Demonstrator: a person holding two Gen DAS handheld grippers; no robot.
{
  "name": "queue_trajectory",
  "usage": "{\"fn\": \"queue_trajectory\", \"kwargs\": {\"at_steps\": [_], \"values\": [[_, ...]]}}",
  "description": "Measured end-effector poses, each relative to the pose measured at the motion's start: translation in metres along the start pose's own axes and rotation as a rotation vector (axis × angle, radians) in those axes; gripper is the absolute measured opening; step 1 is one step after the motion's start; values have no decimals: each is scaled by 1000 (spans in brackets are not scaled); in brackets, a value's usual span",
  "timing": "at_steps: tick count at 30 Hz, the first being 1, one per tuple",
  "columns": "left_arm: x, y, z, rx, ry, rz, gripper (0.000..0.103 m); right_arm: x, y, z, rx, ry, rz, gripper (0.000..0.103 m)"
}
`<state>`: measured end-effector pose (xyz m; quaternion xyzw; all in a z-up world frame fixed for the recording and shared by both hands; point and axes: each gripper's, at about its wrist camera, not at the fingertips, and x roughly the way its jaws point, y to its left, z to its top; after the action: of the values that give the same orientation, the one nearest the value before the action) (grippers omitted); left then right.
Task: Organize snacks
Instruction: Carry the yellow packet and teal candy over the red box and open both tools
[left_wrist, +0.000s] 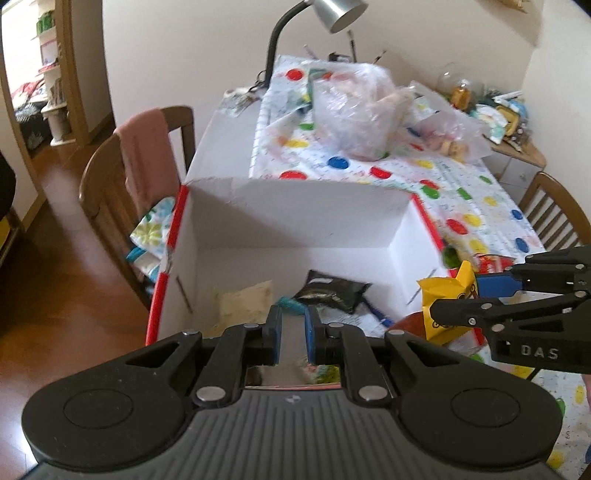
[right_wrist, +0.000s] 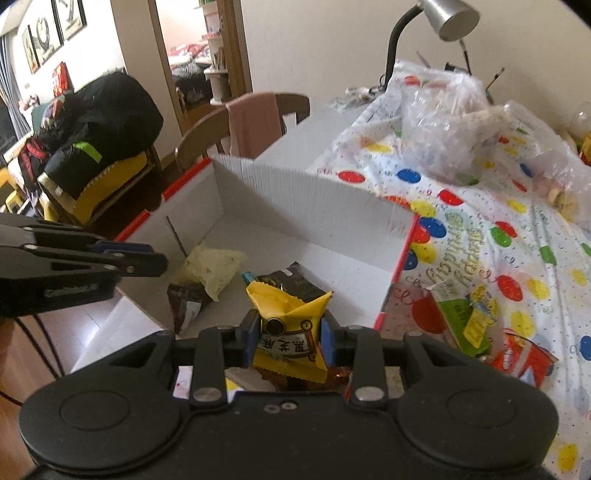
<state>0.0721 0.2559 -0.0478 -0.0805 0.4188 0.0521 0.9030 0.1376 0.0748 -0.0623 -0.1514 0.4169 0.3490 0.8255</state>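
A white cardboard box with red outer edges stands open on the table. On its floor lie a pale yellow packet, a black packet and a dark brown one. My right gripper is shut on a yellow snack packet with black print, held just over the box's near right rim. The left wrist view shows that gripper entering from the right. My left gripper hovers over the box's near side, its blue pads a narrow gap apart with nothing between them.
A green packet and a red packet lie on the spotted tablecloth right of the box. Clear plastic bags of snacks and a desk lamp stand at the far end. A wooden chair stands left of the table.
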Motion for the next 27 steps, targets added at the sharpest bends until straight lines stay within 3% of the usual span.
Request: {"fn": "queue_trajectory", "kwargs": {"at_steps": [8, 21, 27], "values": [[19, 14, -12, -16, 55, 12, 13, 38, 7, 0, -6, 70, -1, 33], [24, 9, -14, -3, 71, 5, 14, 32, 5, 0, 19, 78, 4, 43], [12, -2, -13, 18, 43, -1, 32, 13, 6, -2, 30, 46, 8, 49]]}}
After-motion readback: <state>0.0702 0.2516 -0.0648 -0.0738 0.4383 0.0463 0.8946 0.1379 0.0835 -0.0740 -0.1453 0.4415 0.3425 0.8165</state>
